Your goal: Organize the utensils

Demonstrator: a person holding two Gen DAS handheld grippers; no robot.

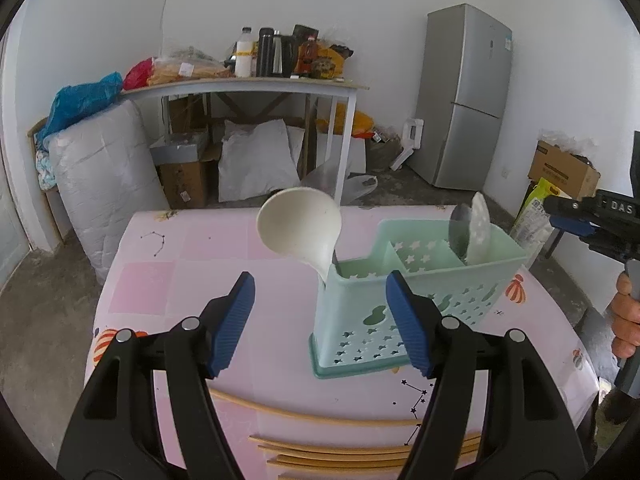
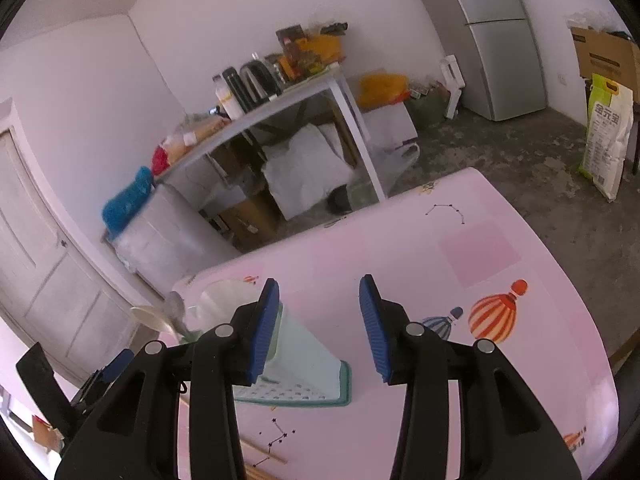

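Our left gripper (image 1: pixel 320 322) and right gripper (image 2: pixel 319 330) both hold nothing, fingers spread. The spoons stand in the green holder (image 1: pixel 404 304). We think the chopsticks (image 1: pixel 320 454) on the table come next.

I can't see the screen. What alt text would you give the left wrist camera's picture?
An open, empty left gripper hovers above a pink tablecloth, facing a mint-green utensil caddy. A white ladle stands in the caddy's left compartment, and two spoons in its right. Wooden chopsticks lie on the cloth below the gripper.
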